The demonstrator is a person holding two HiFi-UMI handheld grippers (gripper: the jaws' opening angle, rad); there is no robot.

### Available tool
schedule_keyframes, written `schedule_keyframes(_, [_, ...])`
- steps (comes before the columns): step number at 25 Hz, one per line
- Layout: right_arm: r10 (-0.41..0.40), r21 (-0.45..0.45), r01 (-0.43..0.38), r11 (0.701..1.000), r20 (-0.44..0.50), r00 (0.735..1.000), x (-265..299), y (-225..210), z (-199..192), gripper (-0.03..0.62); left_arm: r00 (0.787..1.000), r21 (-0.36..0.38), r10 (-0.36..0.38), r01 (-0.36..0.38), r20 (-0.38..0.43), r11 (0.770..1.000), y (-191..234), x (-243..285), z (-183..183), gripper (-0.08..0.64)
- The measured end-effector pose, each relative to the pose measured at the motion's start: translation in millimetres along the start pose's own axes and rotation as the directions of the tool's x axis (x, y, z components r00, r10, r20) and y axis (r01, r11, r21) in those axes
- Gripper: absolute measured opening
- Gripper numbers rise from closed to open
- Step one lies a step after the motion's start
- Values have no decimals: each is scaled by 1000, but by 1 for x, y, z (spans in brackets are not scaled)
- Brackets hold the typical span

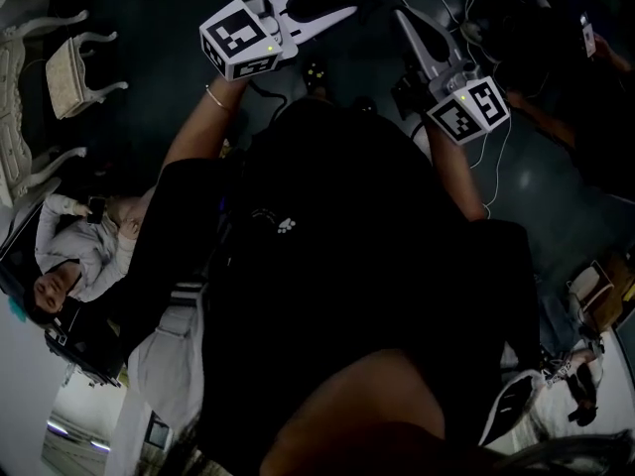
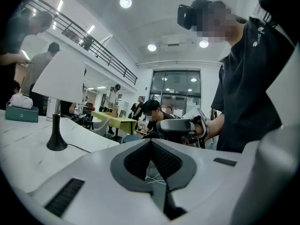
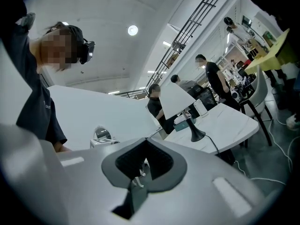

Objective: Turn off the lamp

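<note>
The lamp (image 2: 58, 78) has a white shade on a thin stem and a black flared base (image 2: 57, 144). It stands on a white table (image 2: 28, 135) at the left of the left gripper view, well beyond my jaws. The right gripper view shows the same lamp (image 3: 180, 100) at middle right, far off on the white table (image 3: 229, 121). Whether it is lit I cannot tell. My left gripper (image 2: 151, 142) is shut and empty, as is my right gripper (image 3: 146, 141). In the dark head view the left gripper (image 1: 349, 3) and right gripper (image 1: 400, 13) point up and forward, tips near each other.
A teal box (image 2: 21, 112) lies on the lamp's table. Behind it are a yellow-green table (image 2: 115, 121) and several people. The lamp's black cord (image 3: 213, 144) runs off the table. White chairs (image 1: 74, 72) and floor cables (image 1: 491, 157) surround me; a person (image 1: 74, 251) sits at my left.
</note>
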State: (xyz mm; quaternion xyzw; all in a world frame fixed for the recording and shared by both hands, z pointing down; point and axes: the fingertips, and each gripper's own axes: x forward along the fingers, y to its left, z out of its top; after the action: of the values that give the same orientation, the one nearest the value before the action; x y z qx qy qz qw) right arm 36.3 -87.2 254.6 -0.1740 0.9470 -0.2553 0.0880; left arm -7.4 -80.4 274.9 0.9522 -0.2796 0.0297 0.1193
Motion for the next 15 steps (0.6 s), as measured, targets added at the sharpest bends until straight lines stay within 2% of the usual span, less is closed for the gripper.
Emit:
schedule_keyframes(9, [-21,-4,21,1000,-7,1000,1,10,-9,0,1000,-5,-2,2,-1,1000,-9,-14,-6,8])
schedule_keyframes(15, [-46,-21,46,999,17,999,-7,2,2,0,1000,-15,-13,13,-10,1000,-12,-5,-11,8])
